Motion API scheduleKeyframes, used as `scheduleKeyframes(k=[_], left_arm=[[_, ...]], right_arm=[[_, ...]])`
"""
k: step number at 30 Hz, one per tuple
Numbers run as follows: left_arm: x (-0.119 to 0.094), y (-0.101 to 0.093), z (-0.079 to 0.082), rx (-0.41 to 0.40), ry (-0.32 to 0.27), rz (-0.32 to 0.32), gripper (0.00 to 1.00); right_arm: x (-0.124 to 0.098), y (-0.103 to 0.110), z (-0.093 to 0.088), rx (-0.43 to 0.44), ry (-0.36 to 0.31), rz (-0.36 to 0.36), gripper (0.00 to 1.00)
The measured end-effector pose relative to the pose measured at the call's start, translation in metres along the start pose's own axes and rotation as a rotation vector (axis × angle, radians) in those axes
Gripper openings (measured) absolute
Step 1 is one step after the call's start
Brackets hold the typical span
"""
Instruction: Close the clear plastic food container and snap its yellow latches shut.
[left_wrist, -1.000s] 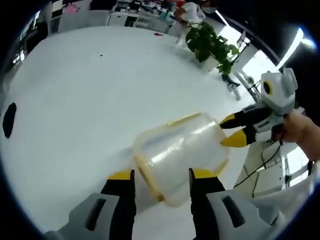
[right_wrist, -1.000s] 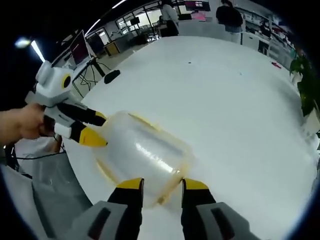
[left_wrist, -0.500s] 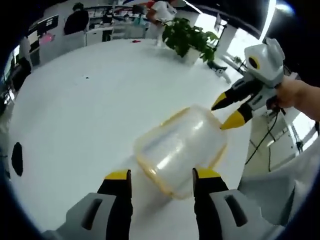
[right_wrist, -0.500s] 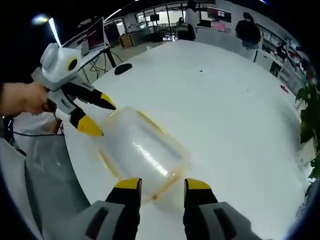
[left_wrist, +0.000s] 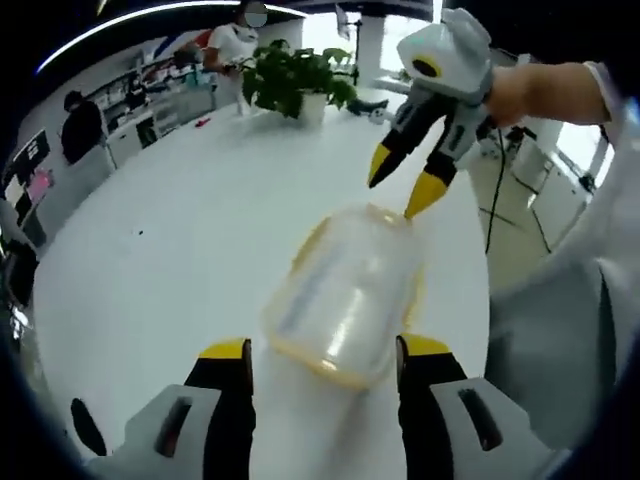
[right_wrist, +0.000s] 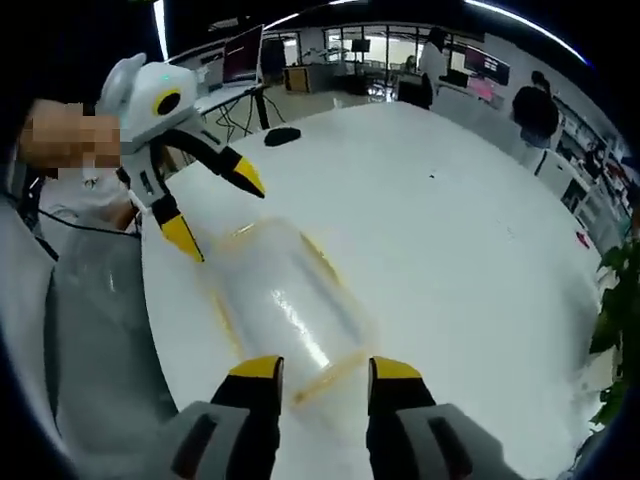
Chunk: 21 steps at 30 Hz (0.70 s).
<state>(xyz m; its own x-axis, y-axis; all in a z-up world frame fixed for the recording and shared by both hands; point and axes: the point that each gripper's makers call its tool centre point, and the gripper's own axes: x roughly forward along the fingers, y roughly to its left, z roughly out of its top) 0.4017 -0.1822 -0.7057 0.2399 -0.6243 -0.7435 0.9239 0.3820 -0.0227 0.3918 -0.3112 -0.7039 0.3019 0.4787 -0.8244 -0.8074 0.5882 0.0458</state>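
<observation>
In the left gripper view, the clear plastic food container with yellow edging (left_wrist: 345, 300) lies on the round white table (left_wrist: 190, 230) at lower centre, just beyond the left tongs (left_wrist: 325, 350), whose yellow-tipped jaws stand apart on either side of its near end; the right tongs (left_wrist: 400, 185), also spread apart, reach down from the upper right with the lower tip at the container's far end, and a potted green plant (left_wrist: 295, 80) stands at the top. In the right gripper view, the same container (right_wrist: 285, 300) sits lower centre on the table (right_wrist: 450, 220), the right tongs (right_wrist: 320, 370) apart around its near end, and the left tongs (right_wrist: 215, 210) enter open from the upper left near its far end.
</observation>
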Motion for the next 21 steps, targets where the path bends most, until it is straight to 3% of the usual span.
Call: scheduleKeyframes(k=[3, 5, 7, 13, 16, 21], left_arm=[[-0.002, 0.003, 0.006, 0.014, -0.023, -0.001, 0.53], [-0.002, 0.001, 0.016, 0.006, -0.064, -0.030, 0.52], [-0.003, 0.004, 0.017, 0.025, -0.065, -0.034, 0.49], [-0.004, -0.003, 0.029, 0.095, -0.112, -0.101, 0.38], [0.000, -0.008, 0.031, 0.125, -0.104, -0.110, 0.38], [0.007, -0.016, 0.035, 0.154, -0.109, -0.130, 0.30]], right_arm=[[-0.001, 0.004, 0.008, -0.112, -0.016, 0.011, 0.33], [-0.002, 0.012, 0.009, -0.193, -0.012, 0.057, 0.32], [-0.004, 0.019, 0.013, -0.248, -0.035, 0.105, 0.28], [-0.008, 0.026, 0.019, -0.272, -0.077, 0.170, 0.26], [-0.005, 0.033, 0.022, -0.277, -0.084, 0.208, 0.16], [0.003, 0.044, 0.029, -0.347, -0.087, 0.221, 0.23]])
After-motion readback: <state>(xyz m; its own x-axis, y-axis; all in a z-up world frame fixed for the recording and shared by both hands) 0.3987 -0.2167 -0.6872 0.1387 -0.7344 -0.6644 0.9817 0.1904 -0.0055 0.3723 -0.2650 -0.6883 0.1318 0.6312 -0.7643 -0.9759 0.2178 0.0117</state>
